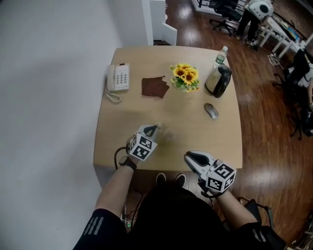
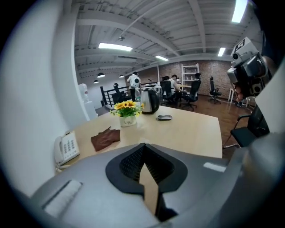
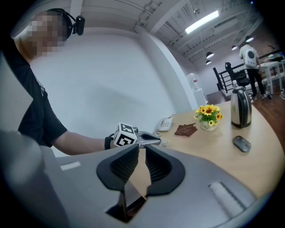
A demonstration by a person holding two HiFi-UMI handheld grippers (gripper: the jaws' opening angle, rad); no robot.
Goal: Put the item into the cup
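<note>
Left gripper (image 1: 155,128) is clamped shut on nothing visible beside what looks like the clear cup (image 1: 168,135), right gripper (image 1: 190,157) barely cracked and empty, probably just waiting its turn; can't spot the item.

Wooden table (image 1: 195,139), white wall (image 1: 49,97) along its left side. Far left on it: white telephone (image 1: 119,78). To its right a crumpled brown cloth (image 1: 154,87), then a pot of sunflowers (image 1: 185,77) just beside the cloth. Far right: kettle (image 1: 218,81), water bottle (image 1: 221,56) just behind it. Grey mouse (image 1: 211,111) nearer, apart from the kettle. Office chairs (image 1: 227,10) on the wood floor (image 1: 264,97) beyond.
</note>
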